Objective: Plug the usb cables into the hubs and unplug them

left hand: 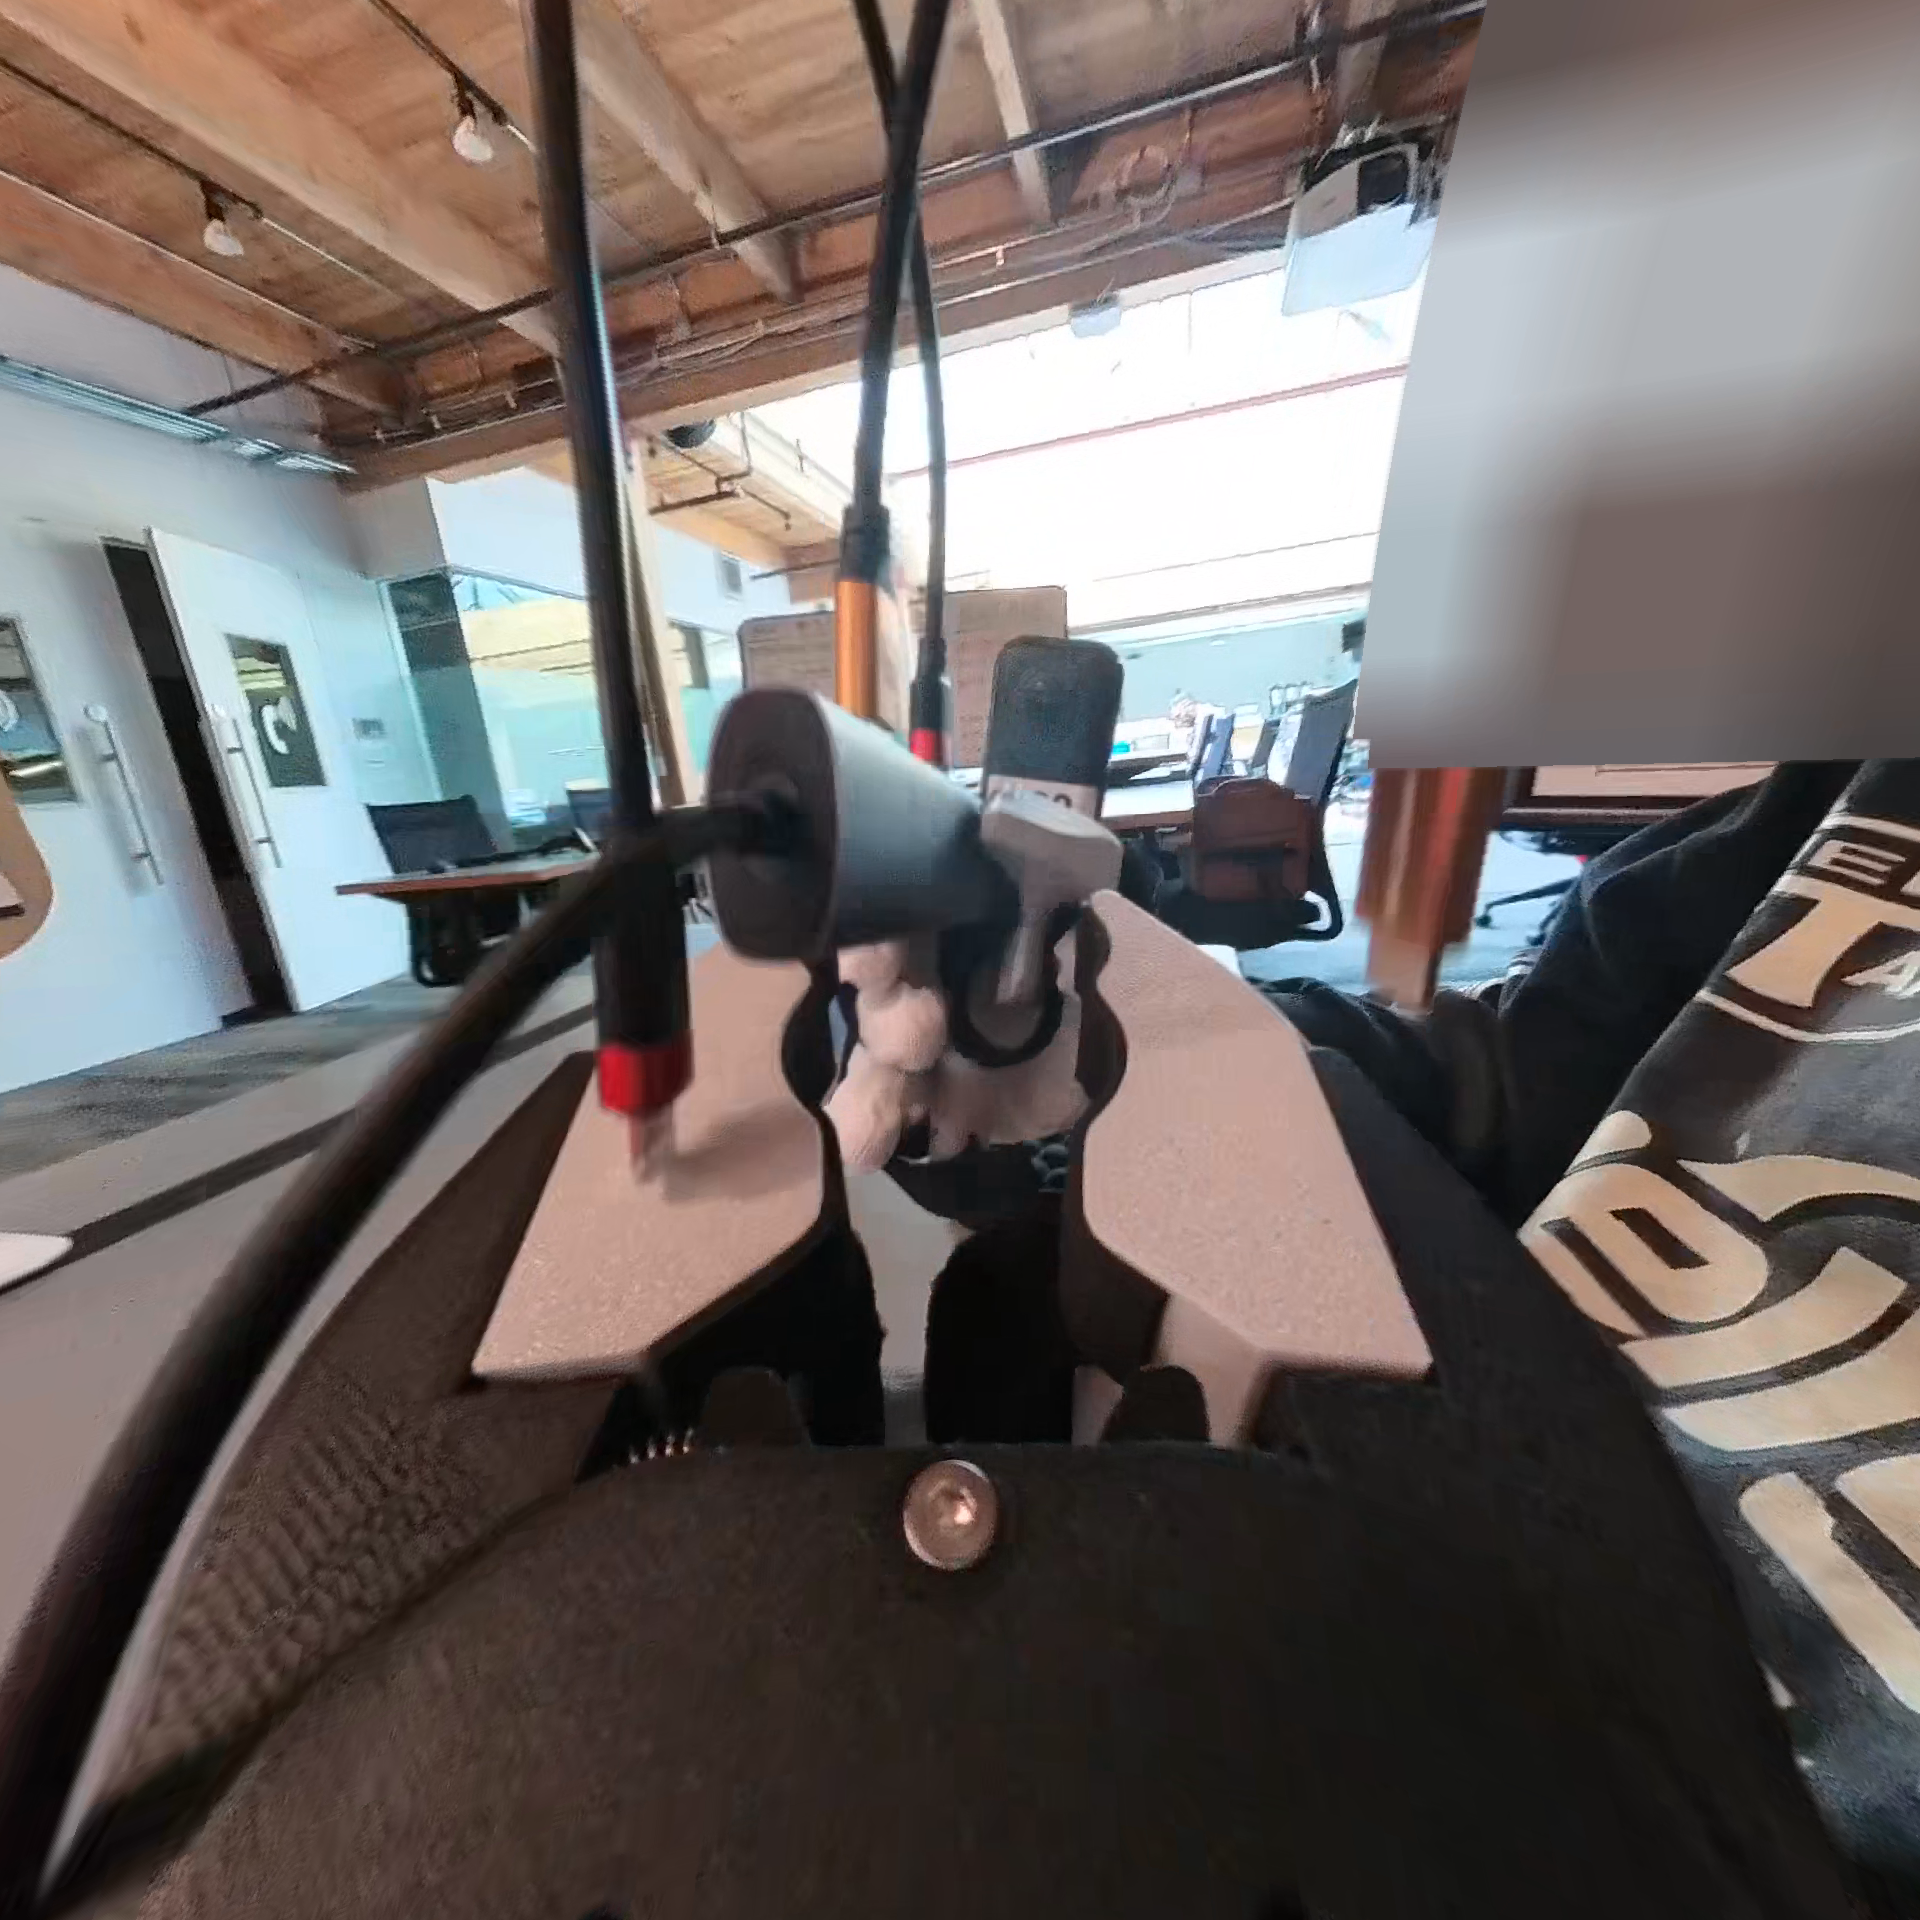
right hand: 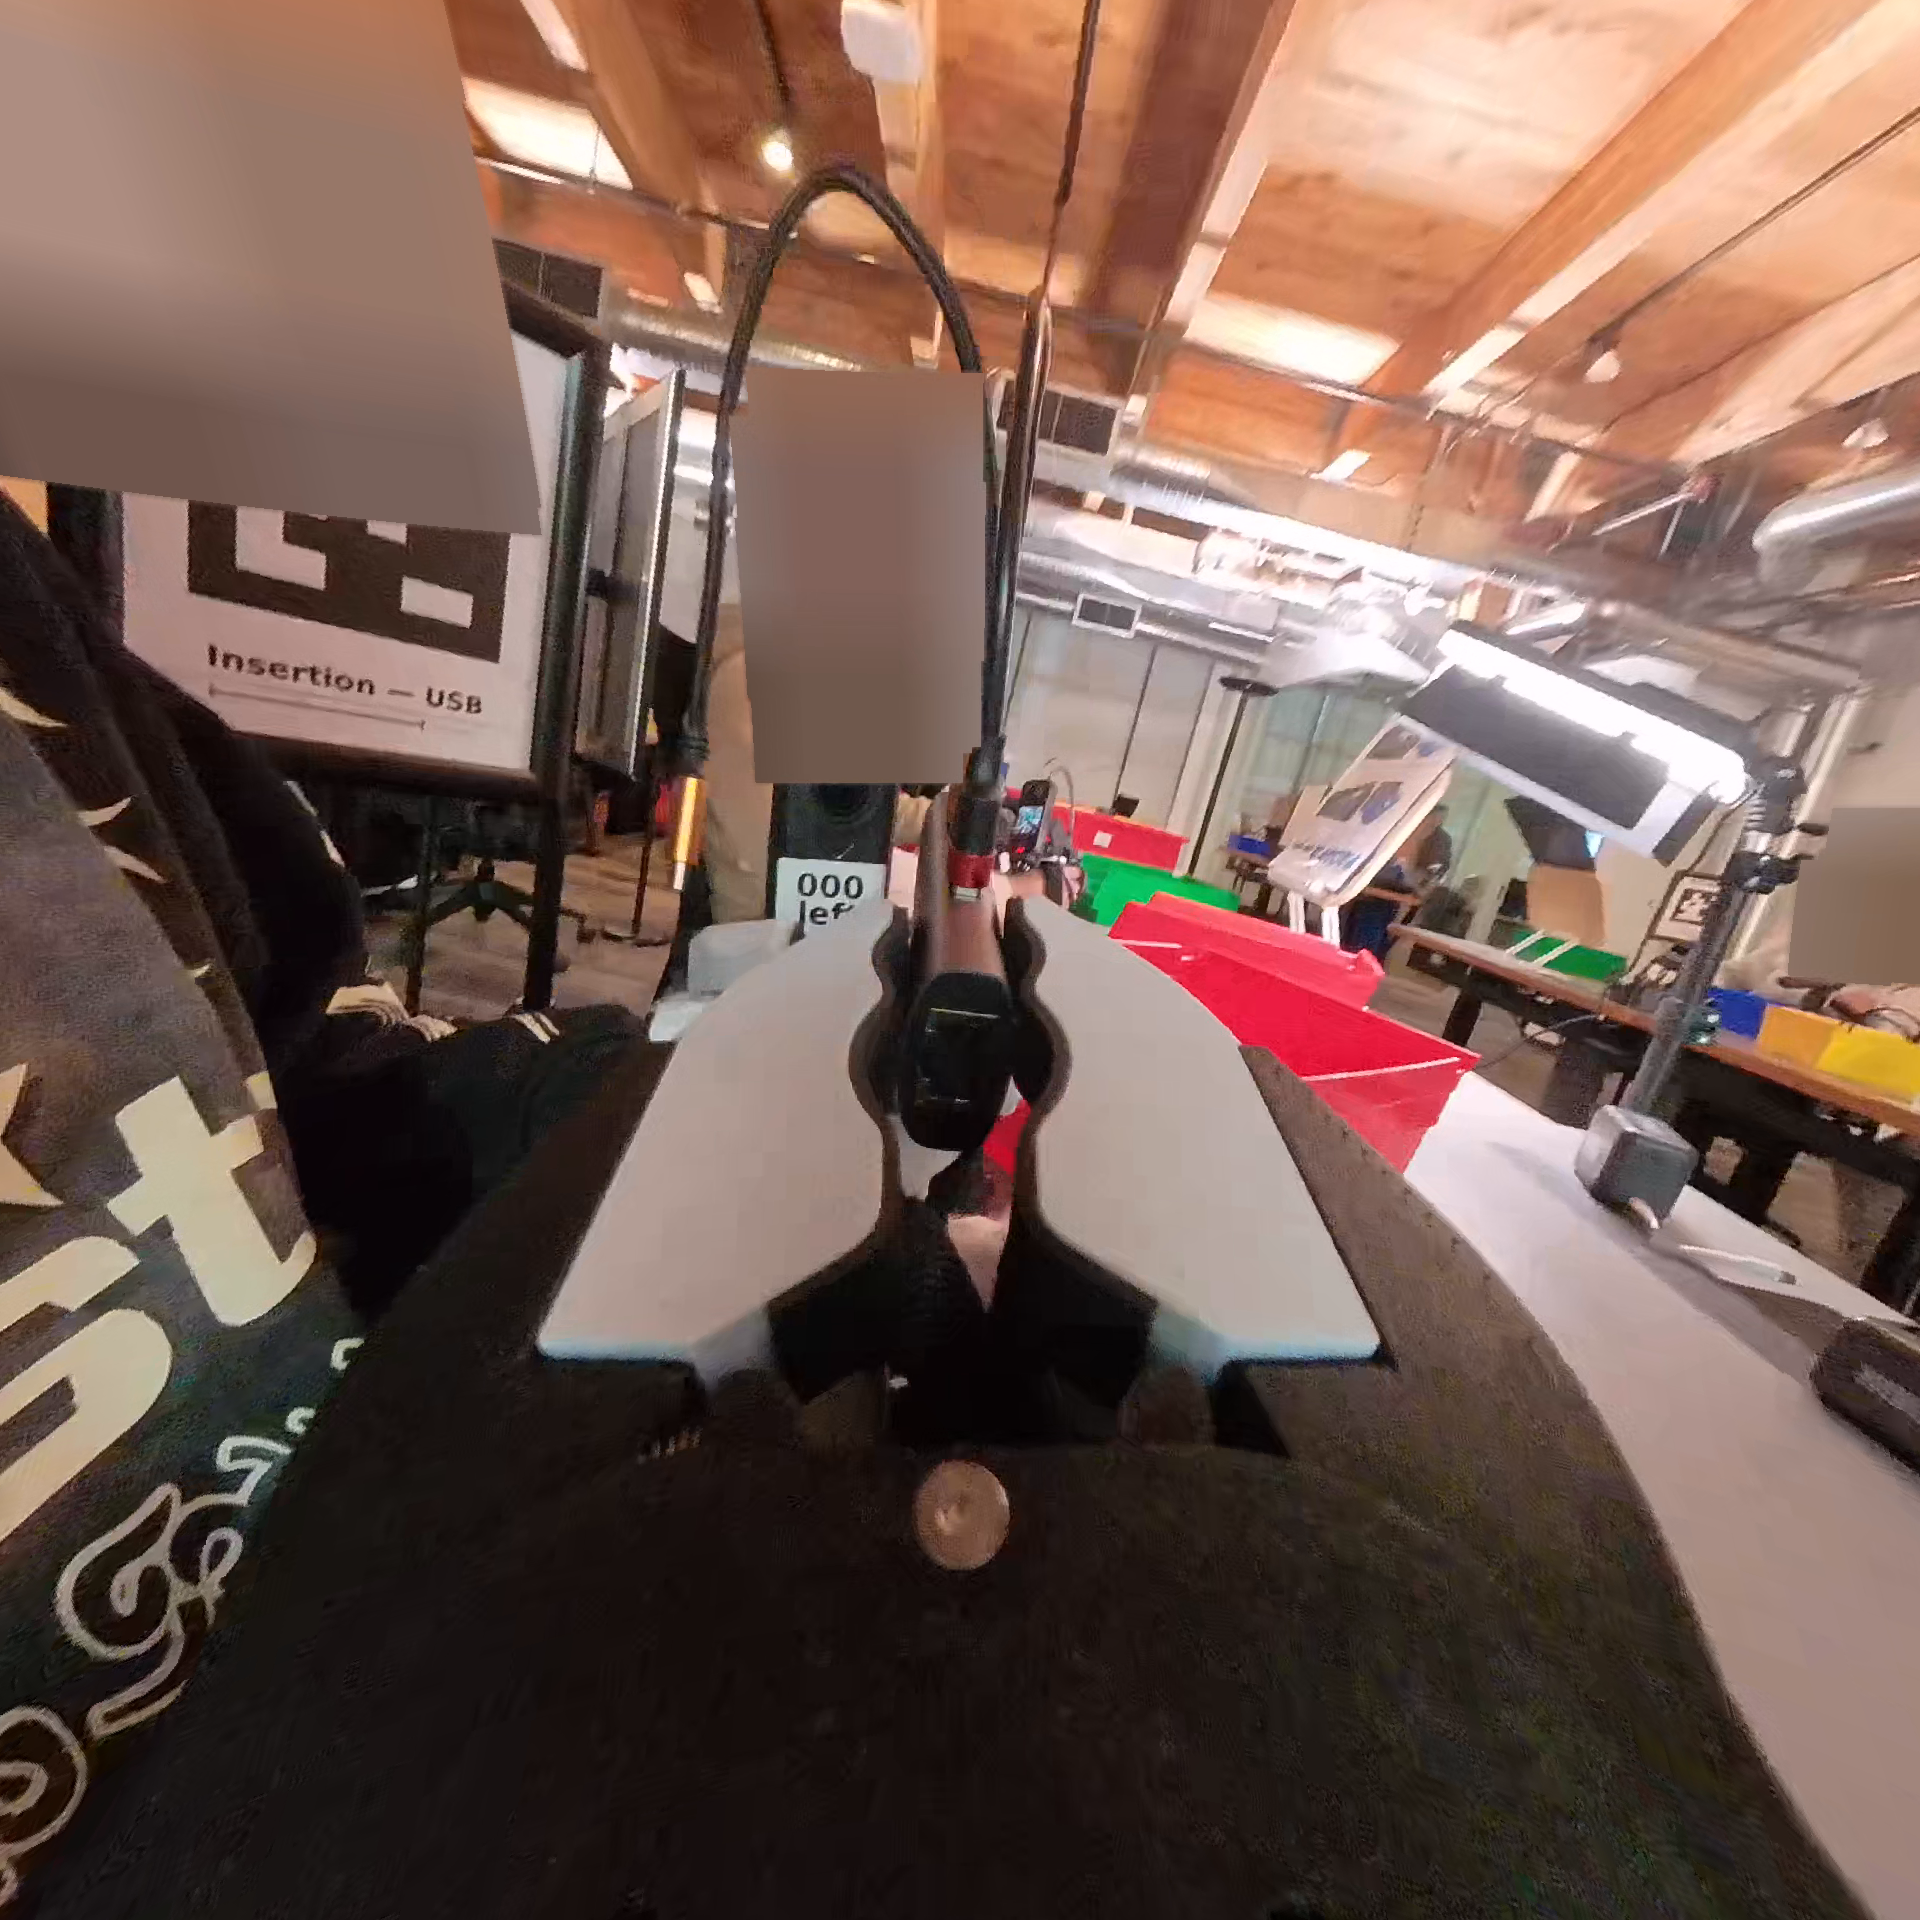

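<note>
The right tool (right hand: 956,1039) is clamped on a dark USB hub (right hand: 948,1070) held aloft with a red-collared cable (right hand: 971,831) seemingly plugged in, the left tool (left hand: 961,1029) stands slightly parted and empty, and another red-collared plug (left hand: 642,1070) dangles free, so plugging looks partly done.

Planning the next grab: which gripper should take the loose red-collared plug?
Probably left: the left gripper is open and empty, the plug hangs at its finger; the right gripper is shut on a hub.

Matt grainy gripper fingers (right hand: 1164,1143), braided cable (right hand: 727,499)
</note>
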`<state>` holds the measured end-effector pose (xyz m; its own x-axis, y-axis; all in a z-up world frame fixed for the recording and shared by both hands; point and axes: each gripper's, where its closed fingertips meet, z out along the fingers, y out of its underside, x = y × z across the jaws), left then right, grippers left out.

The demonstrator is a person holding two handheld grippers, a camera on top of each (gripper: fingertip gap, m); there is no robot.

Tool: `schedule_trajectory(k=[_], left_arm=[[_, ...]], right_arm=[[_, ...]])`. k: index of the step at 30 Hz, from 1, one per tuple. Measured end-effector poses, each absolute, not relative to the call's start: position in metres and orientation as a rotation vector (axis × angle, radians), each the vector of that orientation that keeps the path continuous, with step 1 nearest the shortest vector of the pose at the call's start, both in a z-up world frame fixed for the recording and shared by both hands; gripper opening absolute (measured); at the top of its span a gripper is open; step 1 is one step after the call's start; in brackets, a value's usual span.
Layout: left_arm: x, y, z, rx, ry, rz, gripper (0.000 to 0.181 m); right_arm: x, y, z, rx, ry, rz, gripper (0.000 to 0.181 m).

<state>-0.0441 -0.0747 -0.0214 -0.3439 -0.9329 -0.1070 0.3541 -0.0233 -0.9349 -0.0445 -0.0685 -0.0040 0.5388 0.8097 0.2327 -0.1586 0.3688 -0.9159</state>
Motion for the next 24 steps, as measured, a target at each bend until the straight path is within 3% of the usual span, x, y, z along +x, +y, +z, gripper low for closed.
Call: schedule_trajectory(k=[5,16,24], left_arm=[[-0.046,-0.067,-0.02,-0.745,1.155,-1.641,0.021],[-0.051,-0.06,-0.026,-0.83,1.161,-1.762,0.018],[-0.047,-0.059,-0.031,-0.886,1.17,-1.788,0.018]], right_arm=[[-0.053,-0.066,-0.015,-1.068,-0.817,0.735,0.017],[-0.052,-0.064,-0.017,-1.104,-0.786,0.793,0.019],[-0.049,-0.059,-0.021,-1.178,-0.748,0.85,0.008]])
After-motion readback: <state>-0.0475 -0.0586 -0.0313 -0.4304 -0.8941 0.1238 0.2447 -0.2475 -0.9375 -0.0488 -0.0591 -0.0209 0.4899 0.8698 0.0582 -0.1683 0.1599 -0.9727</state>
